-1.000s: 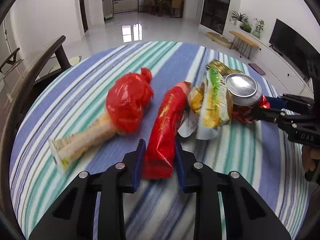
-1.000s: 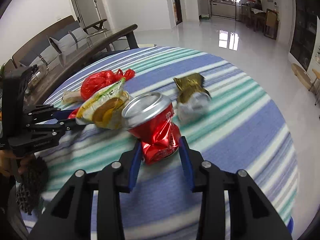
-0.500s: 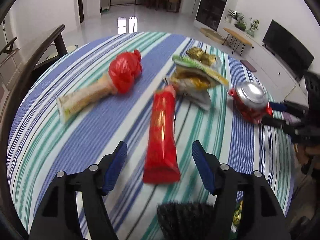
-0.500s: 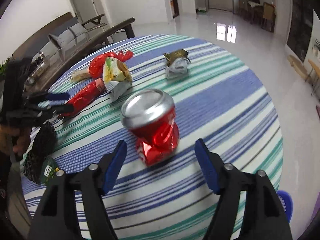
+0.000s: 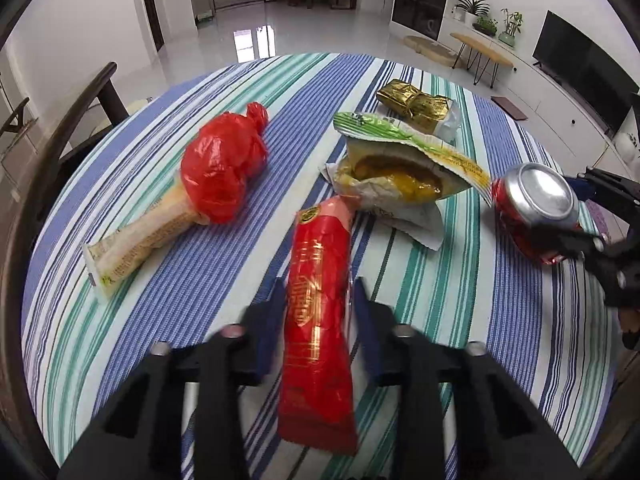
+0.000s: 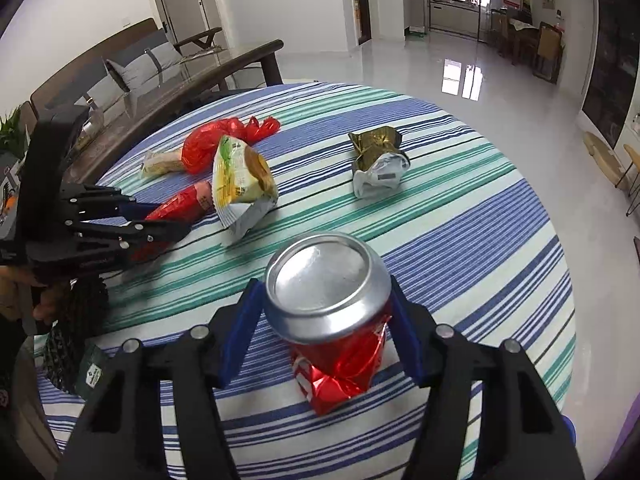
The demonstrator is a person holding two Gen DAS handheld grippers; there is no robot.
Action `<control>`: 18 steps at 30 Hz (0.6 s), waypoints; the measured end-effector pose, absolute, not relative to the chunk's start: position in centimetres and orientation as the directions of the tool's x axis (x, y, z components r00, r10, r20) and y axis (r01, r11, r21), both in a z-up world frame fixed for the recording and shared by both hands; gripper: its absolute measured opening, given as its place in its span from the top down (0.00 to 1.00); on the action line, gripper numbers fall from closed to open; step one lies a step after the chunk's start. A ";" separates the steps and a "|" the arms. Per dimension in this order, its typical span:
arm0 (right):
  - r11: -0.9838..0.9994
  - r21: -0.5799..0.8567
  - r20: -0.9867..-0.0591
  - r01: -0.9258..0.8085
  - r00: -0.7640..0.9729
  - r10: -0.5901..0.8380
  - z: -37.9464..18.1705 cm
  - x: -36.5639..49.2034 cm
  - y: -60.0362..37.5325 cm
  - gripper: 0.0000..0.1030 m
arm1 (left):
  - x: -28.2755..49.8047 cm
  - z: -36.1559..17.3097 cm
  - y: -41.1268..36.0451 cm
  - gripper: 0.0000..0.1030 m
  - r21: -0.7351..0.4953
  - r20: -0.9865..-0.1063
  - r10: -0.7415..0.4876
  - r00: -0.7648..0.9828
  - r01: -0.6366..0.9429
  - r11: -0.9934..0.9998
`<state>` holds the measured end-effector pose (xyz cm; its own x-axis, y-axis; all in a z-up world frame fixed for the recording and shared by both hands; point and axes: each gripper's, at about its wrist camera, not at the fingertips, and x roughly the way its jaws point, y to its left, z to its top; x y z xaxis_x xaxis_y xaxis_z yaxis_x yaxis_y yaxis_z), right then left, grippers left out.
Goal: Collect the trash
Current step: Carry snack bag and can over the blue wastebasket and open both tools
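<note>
The striped worktop (image 6: 500, 216) has bare cloth toward its right rim. Half a second ago both grippers stood wide; now the left gripper (image 5: 318, 300) is clenched on the red wrapper (image 5: 320, 308), and the right gripper (image 6: 326, 320) grips the crushed can (image 6: 332, 304). Only the right view shows a dark mesh bag (image 6: 76, 320) at the near edge.

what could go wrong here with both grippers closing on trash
The red wrapper is limp and hangs past the left gripper, so it may slip or fold when lifted. The crushed red can is uneven between the right gripper's fingers and could tip or pop out. The green-yellow snack bag overlaps the wrapper's far end and may get dragged.
</note>
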<state>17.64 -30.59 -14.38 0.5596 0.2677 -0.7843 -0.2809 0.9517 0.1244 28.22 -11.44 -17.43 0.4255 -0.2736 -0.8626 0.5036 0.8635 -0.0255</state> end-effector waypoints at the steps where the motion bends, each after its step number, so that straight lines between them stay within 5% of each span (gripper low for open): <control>1: 0.951 0.123 -0.782 -0.283 0.563 0.269 -14.2 17.5 -30.6 0.42 | 28.3 -17.3 -11.3 0.77 -0.040 -0.861 -0.283 0.423 0.499 0.866; 18: 0.958 0.235 -0.704 -0.165 0.650 0.284 -10.5 12.6 -35.9 0.43 | 24.3 -12.0 -9.6 0.78 -0.130 -0.779 -0.376 0.502 0.456 0.880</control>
<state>12.60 -35.86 -10.52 0.6503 0.2844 -0.7044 -0.1648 0.9580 0.2346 24.33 -9.58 -11.99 0.5023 -0.3758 -0.7788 0.4562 0.8803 -0.1305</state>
